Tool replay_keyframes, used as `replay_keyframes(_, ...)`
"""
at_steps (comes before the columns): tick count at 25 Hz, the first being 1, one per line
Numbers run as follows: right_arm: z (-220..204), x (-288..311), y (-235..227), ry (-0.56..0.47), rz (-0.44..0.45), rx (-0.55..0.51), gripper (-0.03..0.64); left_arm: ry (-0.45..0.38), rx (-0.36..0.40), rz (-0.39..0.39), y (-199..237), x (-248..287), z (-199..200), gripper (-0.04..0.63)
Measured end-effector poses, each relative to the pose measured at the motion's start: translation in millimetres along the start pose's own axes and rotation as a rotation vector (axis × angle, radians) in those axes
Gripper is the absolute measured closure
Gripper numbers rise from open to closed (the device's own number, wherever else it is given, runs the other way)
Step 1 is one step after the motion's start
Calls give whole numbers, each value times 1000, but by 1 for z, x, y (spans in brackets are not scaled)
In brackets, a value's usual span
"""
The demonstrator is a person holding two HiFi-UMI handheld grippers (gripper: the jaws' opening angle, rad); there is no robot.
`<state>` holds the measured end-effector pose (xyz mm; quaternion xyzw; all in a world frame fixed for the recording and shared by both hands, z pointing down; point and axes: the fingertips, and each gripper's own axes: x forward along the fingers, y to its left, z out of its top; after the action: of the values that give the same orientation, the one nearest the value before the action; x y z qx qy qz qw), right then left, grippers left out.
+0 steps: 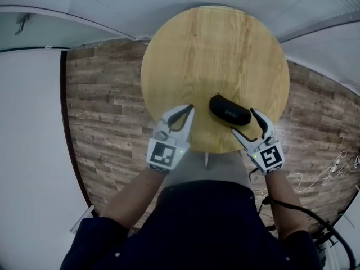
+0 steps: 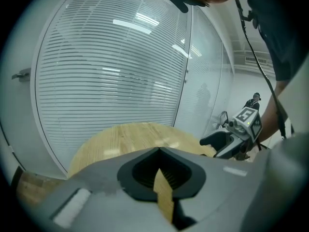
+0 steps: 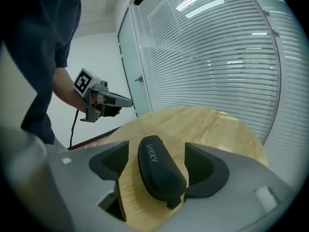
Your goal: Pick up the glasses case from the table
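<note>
A black glasses case (image 1: 229,111) lies on the round wooden table (image 1: 214,49), near its front edge. My right gripper (image 1: 246,122) stands open just right of the case. In the right gripper view the case (image 3: 159,170) lies between the two dark pads (image 3: 205,163), and neither pad touches it. My left gripper (image 1: 187,110) is shut and empty over the table's front edge, left of the case. In the left gripper view its tips (image 2: 158,150) meet, with only wood behind them. The right gripper (image 2: 231,139) shows at that view's right side.
The table's front edge (image 1: 208,151) is right beneath both grippers. Wood-plank floor (image 1: 107,122) surrounds the table. A glass wall with blinds (image 2: 111,71) curves behind it. Cables (image 1: 315,179) lie on the floor at the right, and a white panel (image 1: 28,151) stands at the left.
</note>
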<state>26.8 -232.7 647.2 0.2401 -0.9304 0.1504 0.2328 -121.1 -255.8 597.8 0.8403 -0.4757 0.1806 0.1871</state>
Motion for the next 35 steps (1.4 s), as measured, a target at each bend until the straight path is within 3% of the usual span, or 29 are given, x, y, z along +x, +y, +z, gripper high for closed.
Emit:
replay_keyframes(5,-13,20,-5,58,27,-70,235,13,-17,9,3,12,-9,592)
replay_keyframes(11,-19,43,-9,105,47,-47,227,23,-16,16,10,28,-21,592)
replay_keyframes(27,-46,79,0,328,178,-159,225,36,-24,28,19,38,-30,592)
replay_keyframes(30,-55,82,0,428,172,-178,221,40,-26,33,19,36,-31,592)
replay_keyframes(32,-66,88,1,524,158,-267,212,43,-25,32,20,34,-32,592)
replay_keyframes(35,-67,95,2,525,139,-276,233,37,-25,32,21,32,-32,592)
